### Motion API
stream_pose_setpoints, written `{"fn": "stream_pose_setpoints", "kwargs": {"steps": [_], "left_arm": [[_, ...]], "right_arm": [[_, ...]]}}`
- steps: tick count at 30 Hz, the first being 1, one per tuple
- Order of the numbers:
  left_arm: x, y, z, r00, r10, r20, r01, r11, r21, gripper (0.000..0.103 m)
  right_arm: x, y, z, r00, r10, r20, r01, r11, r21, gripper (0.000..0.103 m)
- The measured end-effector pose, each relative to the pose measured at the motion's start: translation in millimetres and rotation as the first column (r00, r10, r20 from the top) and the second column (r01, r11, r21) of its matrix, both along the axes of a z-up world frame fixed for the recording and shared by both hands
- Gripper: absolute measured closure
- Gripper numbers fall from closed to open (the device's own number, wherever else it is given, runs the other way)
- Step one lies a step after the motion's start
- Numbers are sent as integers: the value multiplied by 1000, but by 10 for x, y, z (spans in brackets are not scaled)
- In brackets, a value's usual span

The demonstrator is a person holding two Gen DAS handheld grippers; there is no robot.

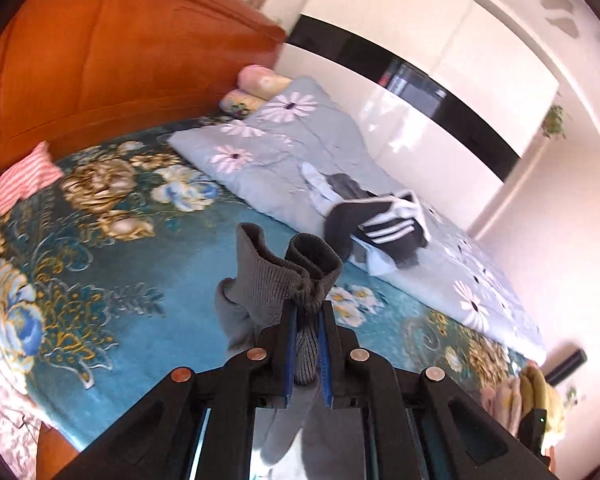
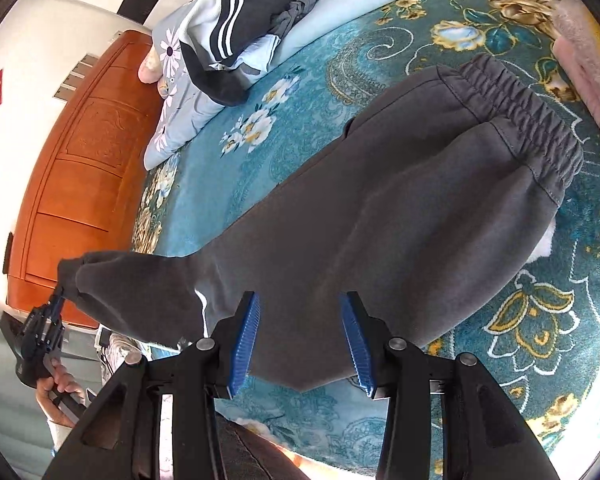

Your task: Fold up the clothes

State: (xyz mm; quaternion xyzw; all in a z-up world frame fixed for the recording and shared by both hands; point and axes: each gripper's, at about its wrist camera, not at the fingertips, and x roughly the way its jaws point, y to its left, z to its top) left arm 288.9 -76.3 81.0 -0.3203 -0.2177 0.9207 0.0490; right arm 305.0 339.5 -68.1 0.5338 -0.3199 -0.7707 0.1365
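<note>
Your left gripper (image 1: 307,312) has its fingers clamped on the ribbed cuff (image 1: 296,268) of the grey sweatpants (image 2: 380,208), the knit bunched up and poking out above the blue pads. From the right wrist view, that same gripper (image 2: 58,294) shows at the far left in your hand (image 2: 58,390), holding the end of one leg raised off the bed, so the leg stretches from the cuff toward the body of the pants.

Your right gripper (image 2: 300,320) hovers over the pants with its fingers apart; grey cloth shows between the blue pads (image 2: 246,340), but they are not pressing on it. The rest of the sweatpants lies spread on the teal flowered bedspread (image 2: 320,92), the elastic waistband (image 2: 528,112) at the far end, toward the upper right of the right wrist view.

Beyond the pants, a black jacket with white stripes (image 1: 384,220) lies in a heap on a grey quilt with daisies (image 1: 284,136) along the far side of the bed. An orange wooden headboard (image 1: 112,64) stands at the bed's end, with a red-and-white striped cloth (image 1: 24,178) near it. A pink fluffy blanket (image 2: 588,60) sits at the edge just beside the waistband.
</note>
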Motion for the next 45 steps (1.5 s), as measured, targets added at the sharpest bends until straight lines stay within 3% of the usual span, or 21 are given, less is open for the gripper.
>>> {"fn": "stream_pose_setpoints", "kwargs": {"steps": [3, 5, 11, 13, 17, 21, 24, 26, 28, 30, 32, 34, 38, 42, 45], "left_arm": [[-175, 676, -92, 989, -147, 31, 148, 988, -38, 92], [-248, 1137, -257, 967, -241, 79, 246, 968, -59, 92], [-310, 2258, -1009, 861, -417, 289, 448, 893, -46, 92], [-313, 2479, -1269, 827, -431, 362, 476, 878, -42, 92], [-259, 2655, -1664, 780, -424, 461, 482, 876, -10, 92], [-215, 2692, -1753, 763, -431, 482, 477, 879, 32, 86], [-192, 2666, -1697, 741, -464, 485, 469, 875, 120, 71], [-174, 2595, -1578, 750, -472, 463, 465, 875, 137, 70], [-132, 2426, -1432, 791, -440, 425, 439, 892, 107, 69], [-117, 2118, -1339, 842, -336, 422, 361, 932, 23, 65], [-124, 1741, -1339, 874, -196, 444, 253, 965, -72, 62], [-114, 1346, -1413, 874, -71, 481, 143, 983, -115, 62], [71, 668, -1565, 838, 68, 541, -57, 998, -38, 62], [246, 403, -1649, 834, 90, 545, -133, 990, 40, 59], [264, 351, -1717, 835, 67, 547, -148, 984, 104, 54]], "right_arm": [[50, 108, -80, 1000, -24, 11, 24, 999, -28, 59], [84, 194, -123, 999, -47, 18, 47, 998, -43, 58], [201, 409, -263, 994, -98, 47, 101, 993, -67, 58], [229, 461, -311, 992, -110, 61, 114, 991, -72, 58], [248, 500, -354, 992, -109, 65, 115, 990, -84, 58], [194, 438, -343, 996, -78, 38, 81, 992, -99, 58], [122, 347, -327, 999, -52, 15, 53, 992, -114, 58], [73, 276, -307, 999, -34, -3, 33, 992, -124, 58], [36, 207, -268, 1000, -9, -27, 5, 991, -133, 58], [2, 117, -250, 999, 25, -45, -31, 989, -142, 56], [-30, 16, -244, 996, 64, -58, -72, 986, -149, 50], [-73, -124, -267, 991, 115, -63, -124, 981, -149, 46], [-193, -371, -438, 986, 165, -10, -165, 977, -137, 42], [-238, -326, -633, 994, 81, 69, -65, 974, -217, 42], [-307, -381, -699, 993, 83, 79, -57, 955, -292, 42]]}}
